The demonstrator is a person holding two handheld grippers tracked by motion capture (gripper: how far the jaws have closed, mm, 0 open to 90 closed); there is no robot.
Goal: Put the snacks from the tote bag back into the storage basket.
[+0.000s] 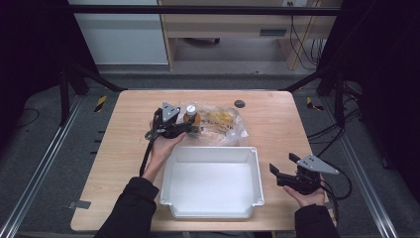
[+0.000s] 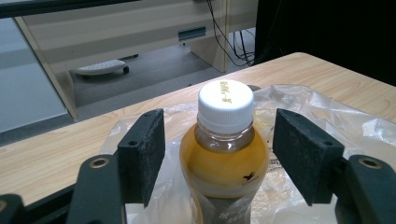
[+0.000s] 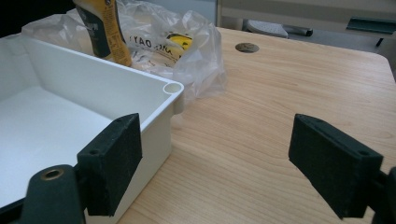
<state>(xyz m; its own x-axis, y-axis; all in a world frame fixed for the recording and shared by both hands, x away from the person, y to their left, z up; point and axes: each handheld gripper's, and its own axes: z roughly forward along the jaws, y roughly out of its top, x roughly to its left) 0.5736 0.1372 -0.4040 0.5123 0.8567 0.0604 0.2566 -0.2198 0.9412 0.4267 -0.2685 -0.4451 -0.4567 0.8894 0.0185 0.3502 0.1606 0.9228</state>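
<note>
A small bottle (image 2: 225, 154) of amber drink with a white cap stands upright between the pads of my left gripper (image 2: 224, 156). The jaws are open, with a gap on each side of the bottle. In the high view the bottle (image 1: 190, 115) stands at the left edge of a clear plastic bag (image 1: 224, 124), and the left gripper (image 1: 189, 127) reaches it from the left. My right gripper (image 1: 282, 163) is open and holds nothing, just right of the white tray (image 1: 257, 173). In the right gripper view its jaws (image 3: 223, 168) straddle the tray's corner (image 3: 172, 88) and bare table.
The crumpled bag (image 3: 187, 42) with yellow-printed packets lies behind the tray. A round cable hole (image 1: 239, 103) sits in the wooden table near its far edge. Bare wood lies to the left of the tray and along the right side. The tray has nothing in it.
</note>
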